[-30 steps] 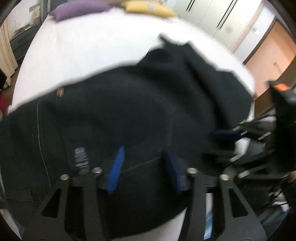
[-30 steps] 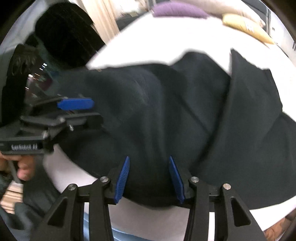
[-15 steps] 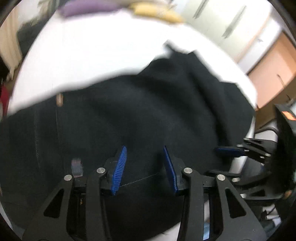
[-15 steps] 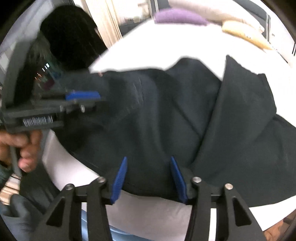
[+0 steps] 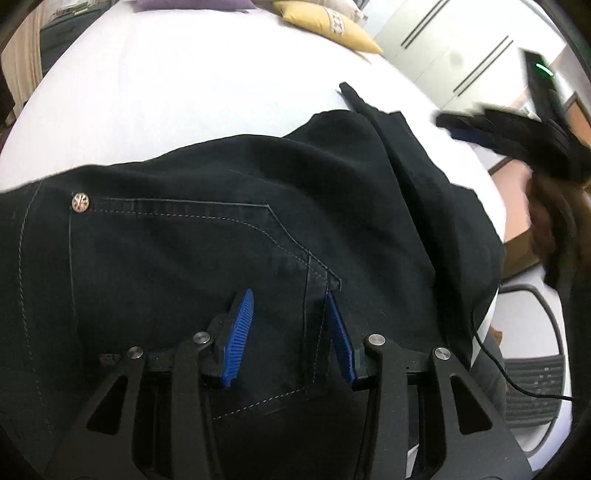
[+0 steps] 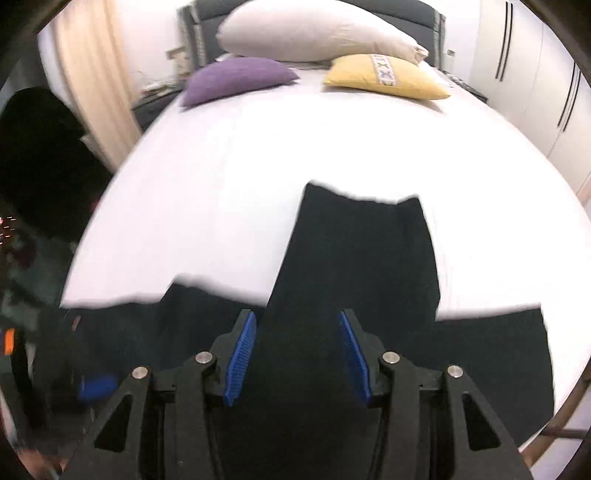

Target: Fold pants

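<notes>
The black pants lie spread on the white bed, at the end far from the pillows. In the left wrist view the seat of the pants fills the lower half: a back pocket outlined in pale stitching, with a small copper rivet at its upper left corner. Beyond the pocket the cloth runs up and to the right in a long fold that ends in a narrow tip on the sheet.

The left tool hovers close over the pocket's right edge with its blue pads apart — nothing is clamped between them, though whether they touch the cloth cannot be told. To the right of the pants, blurred, the right tool shows as a dark shape above the bed's edge.

In the right wrist view the right tool has its blue pads spread wide and empty, held above the pants. One leg stretches straight away from it toward the pillows and ends in a squared hem on the sheet; more black cloth spreads left and right along the near edge of the bed.

Beyond the pants stand a purple pillow, a yellow pillow and a large white pillow behind both, against a dark headboard.
</notes>
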Motion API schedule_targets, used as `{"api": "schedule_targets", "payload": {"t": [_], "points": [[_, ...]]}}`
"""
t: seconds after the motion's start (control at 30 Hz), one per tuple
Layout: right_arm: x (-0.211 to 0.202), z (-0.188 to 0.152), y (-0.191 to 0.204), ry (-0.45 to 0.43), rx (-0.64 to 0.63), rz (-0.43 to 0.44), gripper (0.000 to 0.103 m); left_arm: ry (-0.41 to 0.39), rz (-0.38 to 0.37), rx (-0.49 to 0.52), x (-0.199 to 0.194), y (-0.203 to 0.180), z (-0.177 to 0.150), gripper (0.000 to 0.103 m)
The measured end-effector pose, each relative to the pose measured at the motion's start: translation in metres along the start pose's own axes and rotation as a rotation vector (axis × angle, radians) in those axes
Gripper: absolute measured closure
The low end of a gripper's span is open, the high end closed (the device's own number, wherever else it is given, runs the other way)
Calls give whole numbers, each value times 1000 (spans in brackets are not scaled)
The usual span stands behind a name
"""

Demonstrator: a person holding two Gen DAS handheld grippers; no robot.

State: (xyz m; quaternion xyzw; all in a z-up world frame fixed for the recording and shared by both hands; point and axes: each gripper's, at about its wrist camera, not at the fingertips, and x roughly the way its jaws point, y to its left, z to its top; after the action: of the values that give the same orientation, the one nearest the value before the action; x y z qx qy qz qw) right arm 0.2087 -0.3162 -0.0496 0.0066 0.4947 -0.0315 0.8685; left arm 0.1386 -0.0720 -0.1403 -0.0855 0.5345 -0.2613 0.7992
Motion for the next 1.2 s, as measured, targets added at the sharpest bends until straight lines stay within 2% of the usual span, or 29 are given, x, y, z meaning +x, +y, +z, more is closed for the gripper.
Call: {"api": "schedule_targets", "payload": {"t": [0.17, 0.27, 0.4, 0.5, 0.53, 0.6, 0.63, 0.67, 0.73, 0.83, 0.9, 1.03, 1.13, 1.2], "points": [[69, 31, 19, 88, 10, -77, 52, -10, -54, -28, 3, 11, -2, 63], [98, 38, 19, 129, 46, -79, 52, -16, -49, -13, 3, 11, -5, 63], [121, 34, 22, 185, 47, -119, 52, -26, -30, 9, 0, 8, -11, 63], [127, 31, 19, 184, 61, -106, 52, -29, -33, 9, -7, 11, -16, 63], [128, 30, 18, 184, 63, -91, 54, -30, -33, 10, -8, 10, -16, 63], [126, 30, 16, 190, 55, -80, 71, -32, -28, 14, -10, 12, -21, 63], [125, 31, 15, 194, 49, -78, 86, -33, -24, 14, -10, 11, -21, 63], [126, 33, 13, 197, 52, -70, 93, -33, -21, 14, -10, 10, -21, 63], [119, 32, 8, 193, 74, -46, 95, -33, -18, 13, -8, 7, -21, 63], [104, 27, -5, 149, 123, -8, 97, -30, -16, 9, -5, 4, -21, 63], [79, 21, -21, 84, 176, 19, 97, -25, -11, 4, -4, 3, -20, 63], [16, -8, -80, -66, 346, 64, 97, -13, 8, -8, -4, -2, -16, 63], [-34, -60, -143, -184, 520, 70, 97, -8, 30, -22, -3, -6, -14, 63], [-56, -113, -188, -256, 681, 64, 97, -9, 35, -35, -2, -7, -14, 63]]}}
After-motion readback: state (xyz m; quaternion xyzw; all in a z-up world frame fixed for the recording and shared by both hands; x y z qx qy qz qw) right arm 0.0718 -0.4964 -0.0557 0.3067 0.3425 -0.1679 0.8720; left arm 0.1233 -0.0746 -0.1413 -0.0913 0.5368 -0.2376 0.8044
